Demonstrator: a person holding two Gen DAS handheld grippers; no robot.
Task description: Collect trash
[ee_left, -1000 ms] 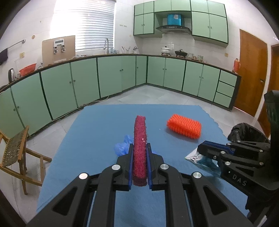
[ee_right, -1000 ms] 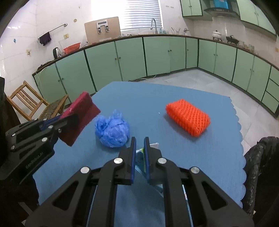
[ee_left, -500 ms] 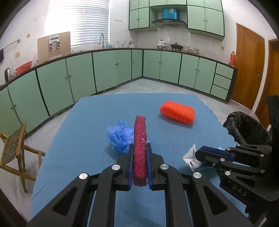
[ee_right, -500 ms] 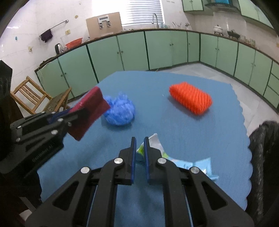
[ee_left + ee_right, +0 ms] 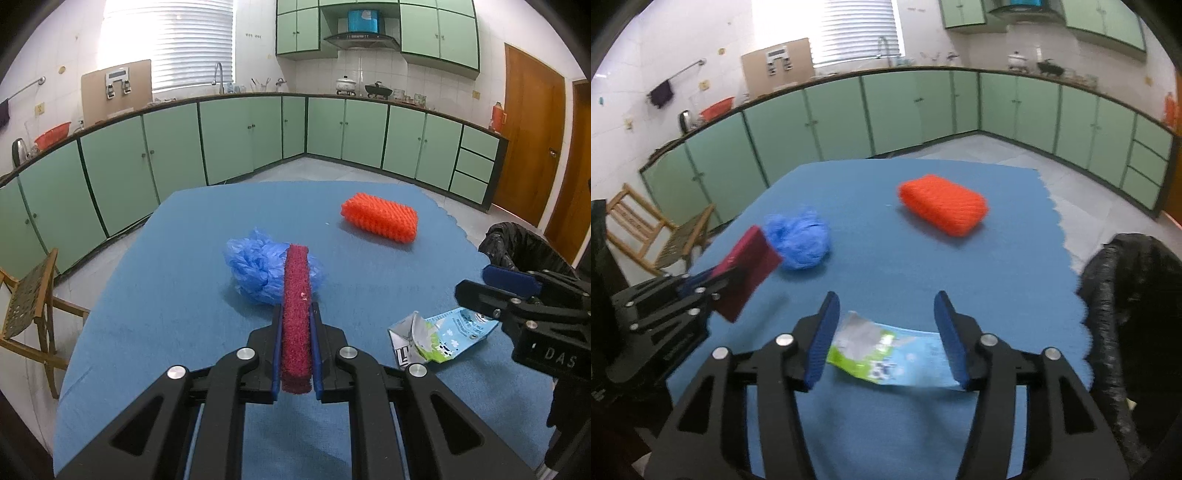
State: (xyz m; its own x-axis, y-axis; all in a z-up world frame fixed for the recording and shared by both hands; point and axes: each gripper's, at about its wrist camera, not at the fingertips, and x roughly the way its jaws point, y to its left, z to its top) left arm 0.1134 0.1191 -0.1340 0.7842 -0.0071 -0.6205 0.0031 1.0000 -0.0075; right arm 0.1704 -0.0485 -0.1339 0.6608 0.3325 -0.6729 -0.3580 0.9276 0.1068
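My left gripper [image 5: 296,332] is shut on a dark red scouring pad [image 5: 295,314], held edge-up above the blue table cloth [image 5: 166,295]; the pad also shows in the right wrist view [image 5: 748,273]. My right gripper [image 5: 886,332] is open, its jaws wide apart over a flattened light-blue milk carton [image 5: 886,358], which lies on the cloth and also shows in the left wrist view [image 5: 436,336]. A crumpled blue plastic bag [image 5: 258,269] lies just beyond the pad. An orange sponge [image 5: 380,221] lies farther back.
A black-lined trash bin [image 5: 1126,295] stands at the table's right edge, also seen in the left wrist view [image 5: 524,251]. A wooden chair [image 5: 26,302] stands left of the table. Green cabinets [image 5: 258,140] line the far walls.
My right gripper has opened and let go of the milk carton, which now lies flat on the cloth. Both grippers have drawn back and risen; the left still holds the red pad.
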